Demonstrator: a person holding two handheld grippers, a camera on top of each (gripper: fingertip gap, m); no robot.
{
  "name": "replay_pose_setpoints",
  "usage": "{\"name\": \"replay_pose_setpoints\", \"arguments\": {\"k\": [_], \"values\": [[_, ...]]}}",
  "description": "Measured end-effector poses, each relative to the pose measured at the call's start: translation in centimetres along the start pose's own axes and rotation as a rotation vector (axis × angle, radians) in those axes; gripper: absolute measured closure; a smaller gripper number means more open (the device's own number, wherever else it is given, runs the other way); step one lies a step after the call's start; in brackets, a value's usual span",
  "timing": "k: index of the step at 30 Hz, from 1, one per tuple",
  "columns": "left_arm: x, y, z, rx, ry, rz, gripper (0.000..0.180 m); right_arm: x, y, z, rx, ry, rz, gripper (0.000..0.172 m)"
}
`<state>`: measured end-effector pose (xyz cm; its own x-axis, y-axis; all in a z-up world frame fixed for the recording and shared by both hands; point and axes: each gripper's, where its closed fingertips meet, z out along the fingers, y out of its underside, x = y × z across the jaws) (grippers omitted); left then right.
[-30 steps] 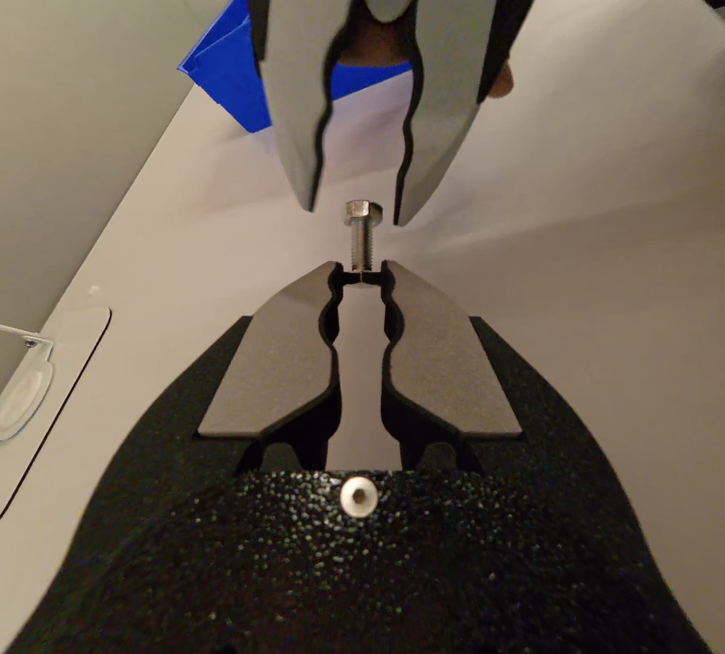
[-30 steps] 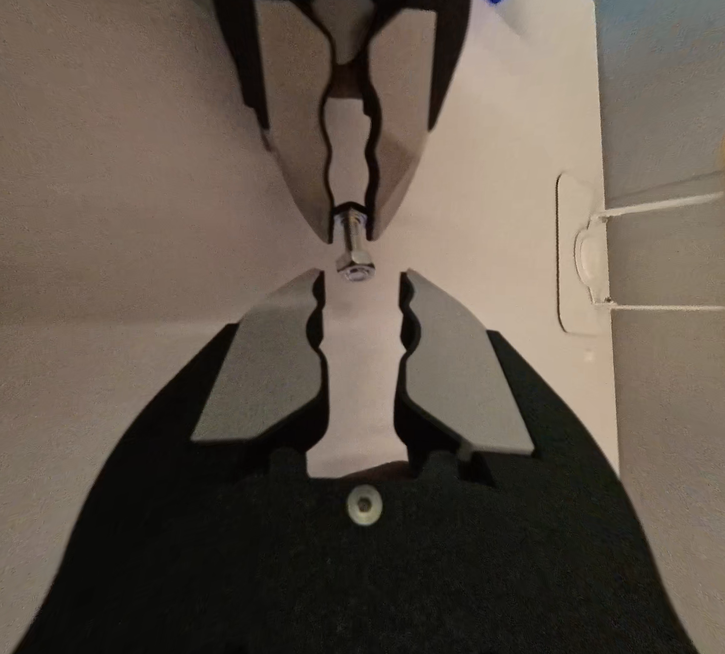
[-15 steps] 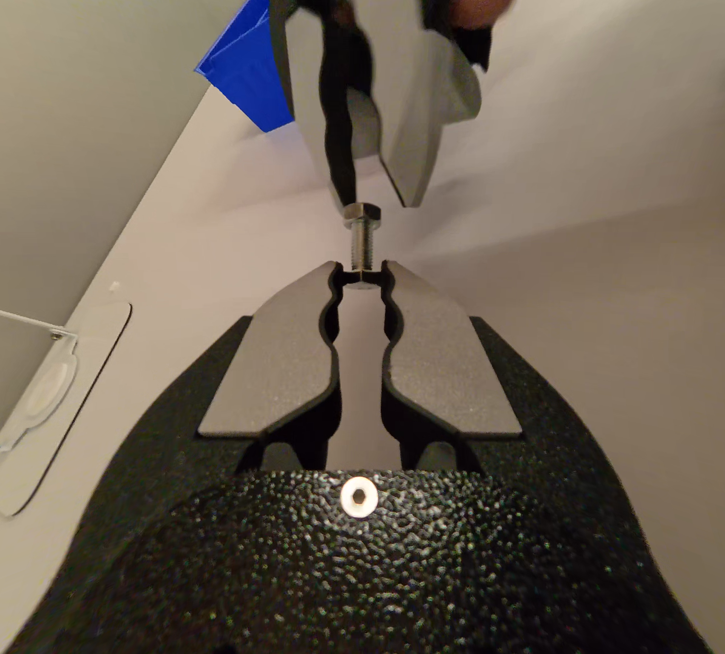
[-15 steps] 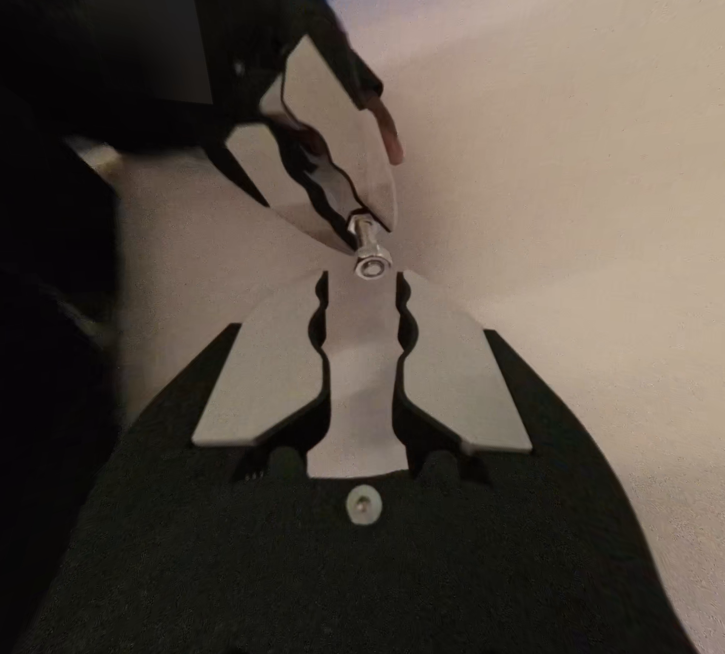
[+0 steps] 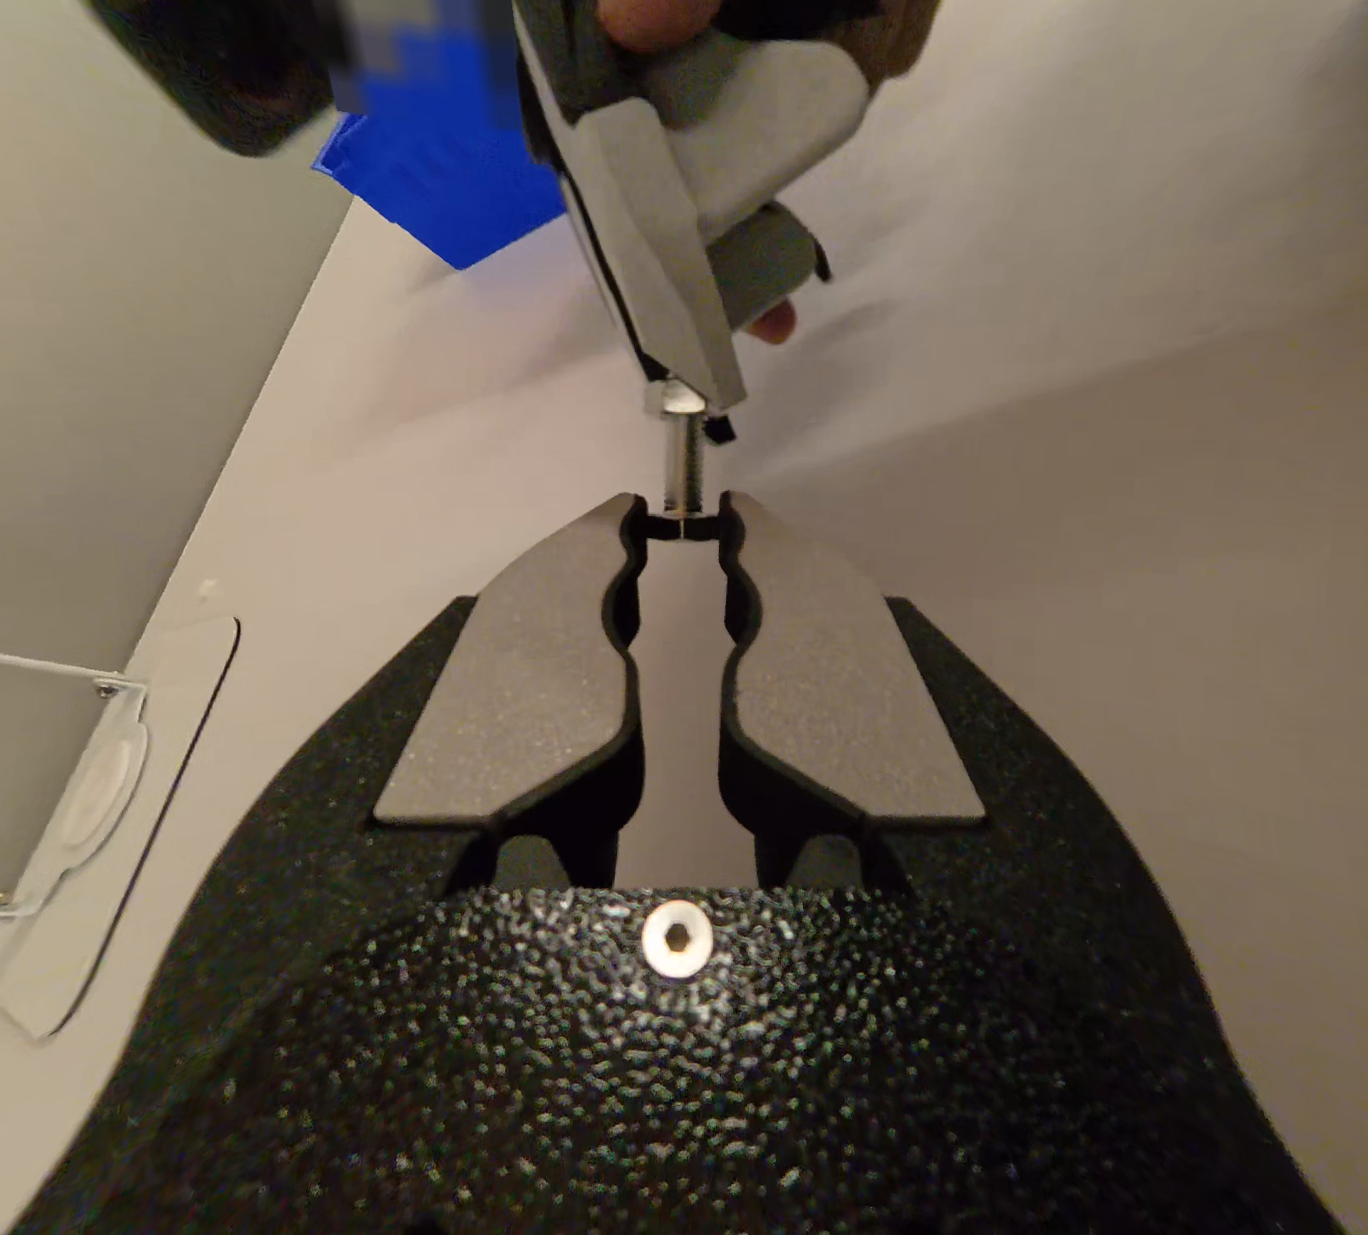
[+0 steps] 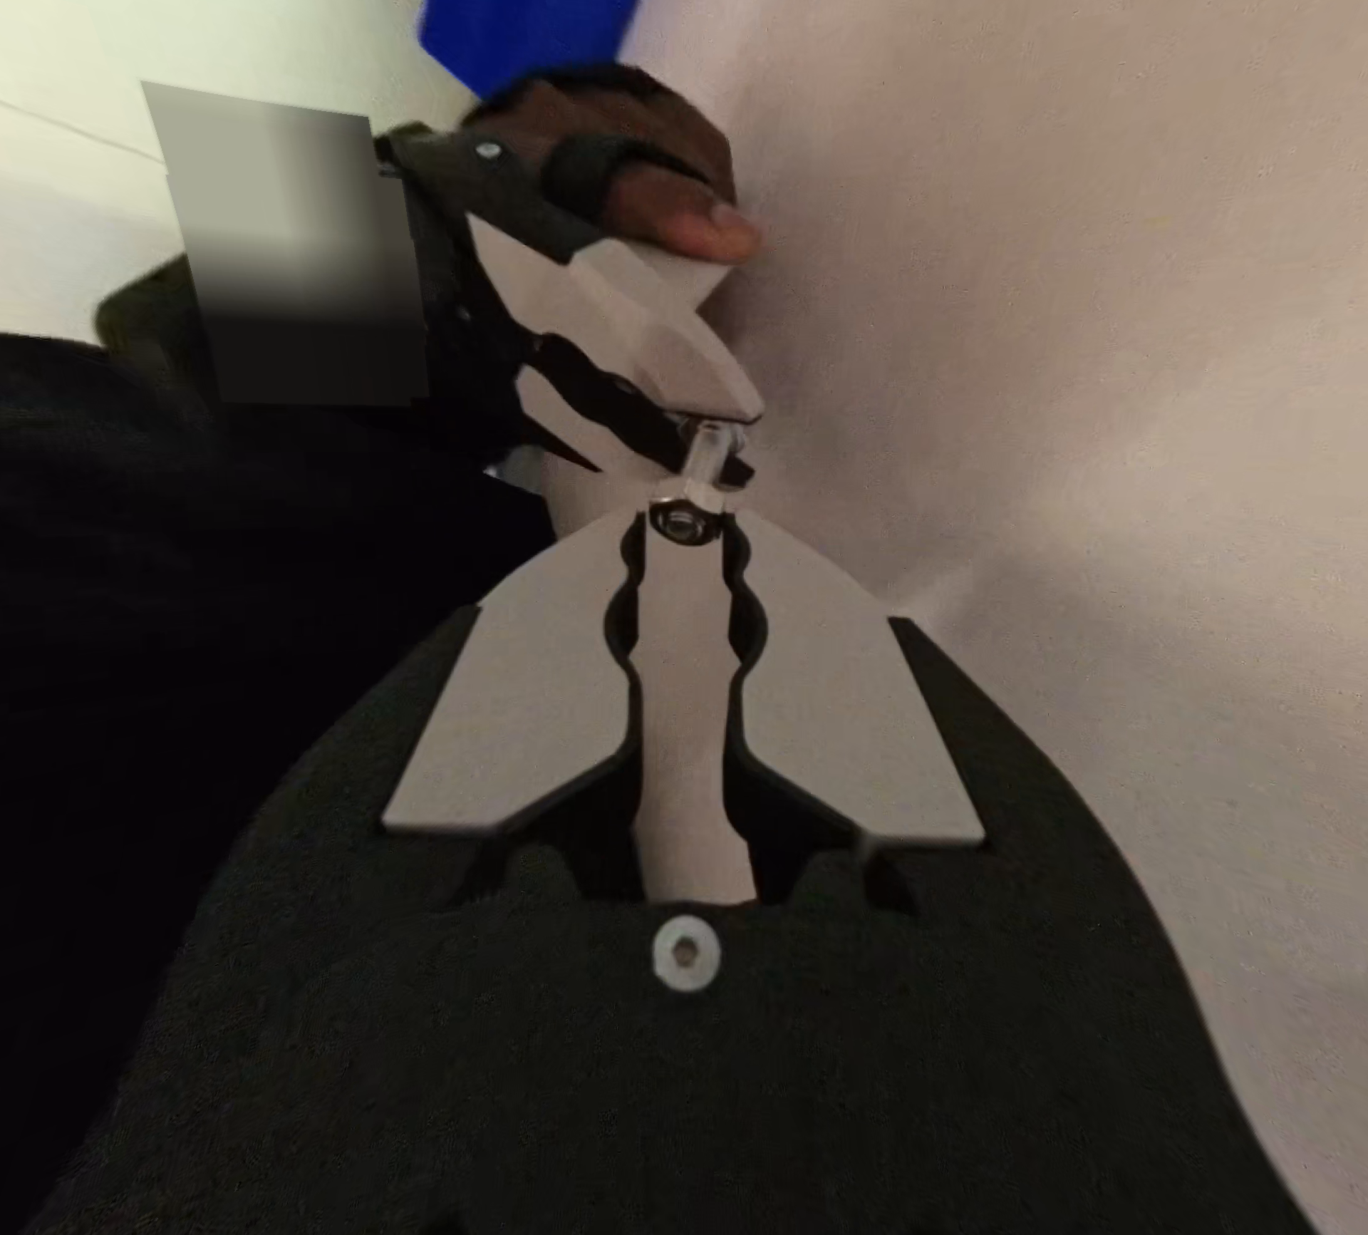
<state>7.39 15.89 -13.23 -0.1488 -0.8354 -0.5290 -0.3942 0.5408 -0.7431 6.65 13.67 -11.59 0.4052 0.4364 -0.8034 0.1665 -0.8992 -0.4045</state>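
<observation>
Steel bolt (image 5: 685, 459) spans left claw (image 5: 682, 522) and right claw (image 6: 688, 522).

Counter (image 5: 1073, 533): pale, off-white, plain surface filling most of both views.
Blue object (image 5: 459, 192): bright blue, at the far end of the counter against the wall; partly covered, its kind cannot be told.
Wall (image 5: 148, 385): light grey, along the counter's edge.
Clear plastic holder (image 5: 66, 800): transparent bracket on a flat rounded plate, beside the wall at the counter's edge.
</observation>
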Motion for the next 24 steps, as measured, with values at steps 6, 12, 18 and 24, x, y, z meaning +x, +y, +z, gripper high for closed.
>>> {"name": "replay_pose_setpoints", "arguments": {"k": [6, 12, 18, 24], "values": [[-0.9, 0.3, -0.3, 0.027, 0.010, -0.139, 0.163, 0.8, -1.4, -1.4, 0.048, 0.396, -0.759, 0.116], [-0.4, -0.5, -0.3, 0.082, 0.064, -0.184, 0.163, 0.4, -1.3, -0.9, -0.001, 0.553, -1.034, 0.153], [0.0, 0.0, -0.1, 0.016, 0.003, 0.000, 0.163, 0.4, -0.2, -0.5, 0.031, 0.204, -0.125, 0.154], [-0.7, -0.3, -0.4, 0.041, -0.006, -0.069, 0.163, -0.1, -0.2, -0.8, 0.049, 0.161, -0.287, 0.117]]}}
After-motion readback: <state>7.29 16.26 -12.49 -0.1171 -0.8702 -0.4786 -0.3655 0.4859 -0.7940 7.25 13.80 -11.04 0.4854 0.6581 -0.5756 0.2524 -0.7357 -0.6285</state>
